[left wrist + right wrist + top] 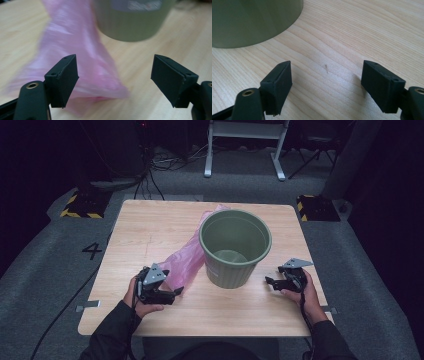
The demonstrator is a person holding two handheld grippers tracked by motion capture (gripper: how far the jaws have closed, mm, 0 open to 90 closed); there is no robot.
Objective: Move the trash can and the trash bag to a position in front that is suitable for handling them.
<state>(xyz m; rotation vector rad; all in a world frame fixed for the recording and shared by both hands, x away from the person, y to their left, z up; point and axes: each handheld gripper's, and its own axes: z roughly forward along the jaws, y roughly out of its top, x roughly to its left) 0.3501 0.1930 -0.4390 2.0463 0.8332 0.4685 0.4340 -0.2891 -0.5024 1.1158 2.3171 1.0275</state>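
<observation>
From here, the green ribbed plastic bin (235, 247) hides the middle of the thin pink plastic bag (182, 260) behind it. In the left tool's view the bag (75, 45) is smeared by blur, and the bin's pale label (143, 5) is unreadable and cut off at the top edge.

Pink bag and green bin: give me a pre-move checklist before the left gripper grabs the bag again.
1. Left gripper jaws open: ok, wide apart, nothing pinched.
2. Pink bag within its reach: ok, its near end lies at the jaws, on the table.
3. Bag mouth found: cannot tell, the plastic is blurred and bunched.
4. Green bin upright and empty: ok.
5. Right gripper ready to steady the bin: ok, open, beside the bin, apart from it.
6. Bag inside the bin: not ok, it lies outside against the bin's left side.
</observation>
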